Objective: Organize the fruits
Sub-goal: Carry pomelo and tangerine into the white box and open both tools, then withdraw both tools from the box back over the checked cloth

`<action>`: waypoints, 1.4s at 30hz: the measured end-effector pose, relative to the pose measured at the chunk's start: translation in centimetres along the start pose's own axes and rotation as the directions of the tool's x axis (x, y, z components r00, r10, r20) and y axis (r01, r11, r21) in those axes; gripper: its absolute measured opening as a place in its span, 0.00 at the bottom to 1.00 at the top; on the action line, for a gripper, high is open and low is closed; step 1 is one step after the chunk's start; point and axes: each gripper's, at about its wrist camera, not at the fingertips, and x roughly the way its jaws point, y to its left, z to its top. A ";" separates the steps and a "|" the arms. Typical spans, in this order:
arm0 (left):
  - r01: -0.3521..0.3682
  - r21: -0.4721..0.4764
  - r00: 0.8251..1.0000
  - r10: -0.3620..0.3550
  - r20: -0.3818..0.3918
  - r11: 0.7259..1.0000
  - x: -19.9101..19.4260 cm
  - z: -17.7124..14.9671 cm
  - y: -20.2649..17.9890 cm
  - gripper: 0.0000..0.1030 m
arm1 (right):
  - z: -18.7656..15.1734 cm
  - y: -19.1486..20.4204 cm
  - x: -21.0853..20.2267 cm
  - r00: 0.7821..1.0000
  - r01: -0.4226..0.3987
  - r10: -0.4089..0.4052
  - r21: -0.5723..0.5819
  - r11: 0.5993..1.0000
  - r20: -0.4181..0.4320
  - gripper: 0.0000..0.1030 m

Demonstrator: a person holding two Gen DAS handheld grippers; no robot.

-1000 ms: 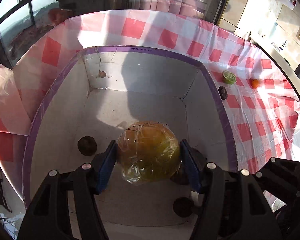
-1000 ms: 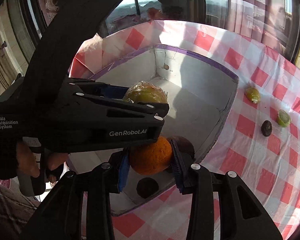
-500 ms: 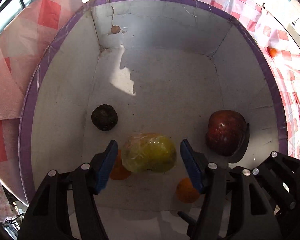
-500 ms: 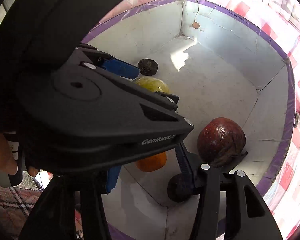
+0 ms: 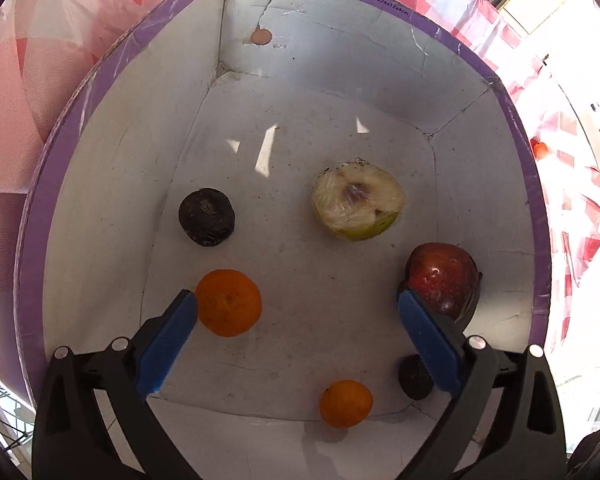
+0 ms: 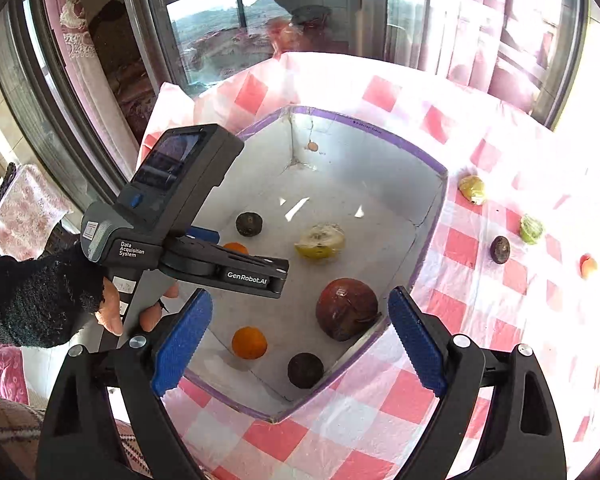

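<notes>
Both claws are opening w/ nothing between the pads: left claw (image 5: 298,312) hangs inside the white box (image 5: 380,80), right claw (image 6: 300,340) sits above the box's near corner, also released. Fruit, biggest first. Plastic-wrapped half fruit (image 5: 358,201) lies mid-floor, cut face up; prob. soft and bruisable, film looks slick, so I'd take it across the widest flanks w/ light squeeze, not on the cut face. Red apple (image 5: 442,280) rests by the right wall, right beside the left claw's right finger; firm, glossy, fairly heavy, could roll, so grip at the equator. Bigger orange (image 5: 229,302) is just beside the left finger; firm, dimpled skin should grip well. Dark wrinkled fruit (image 5: 207,222) near the left wall looks light and dry. Smaller orange (image 5: 346,403) and another dark fruit (image 5: 416,376) sit along the near wall; small and round, so centre the pads or they'll squirt out. Outside the box, well apart on the cloth: yellow-green fruit (image 6: 472,189), dark fruit on the cloth (image 6: 500,249), green fruit (image 6: 532,229), small orange-red fruit (image 6: 588,266); task looks partway done, those prob. go in next. Surface wears a red-and-white checked cloth (image 6: 460,360), thin and wrinkled, may drag under a low pick. Box cardboard, purple-taped rim, cracked at far corner. Room: big windows (image 6: 220,20) behind, strong sun and glare, pink curtains at sides.
</notes>
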 end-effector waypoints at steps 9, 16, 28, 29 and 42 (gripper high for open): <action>0.135 -0.074 0.991 -0.136 -0.007 0.988 0.2 0.1 1.6 0.98 | -4.2 -7.1 -5.2 0.973 0.021 -0.122 0.456 0.890 0.194 0.84; 0.135 -0.087 0.991 -0.134 0.014 0.987 0.2 0.6 1.3 0.98 | -3.6 -7.0 -2.6 0.962 -0.025 -0.108 0.472 0.881 0.252 0.84; 0.207 -0.072 0.977 -0.203 0.056 0.976 -0.2 2.0 1.2 0.98 | -4.7 -13.0 -1.6 0.964 0.162 -0.247 0.518 0.840 0.099 0.84; 0.224 -0.069 0.973 -0.219 0.072 0.972 -0.4 1.8 1.3 0.98 | -4.8 -13.3 -1.5 0.963 0.169 -0.253 0.528 0.832 0.091 0.84; 0.302 -0.015 0.944 -0.297 0.140 0.953 -1.5 1.8 0.9 0.98 | -8.7 -16.2 1.2 0.957 0.267 -0.277 0.609 0.747 -0.080 0.84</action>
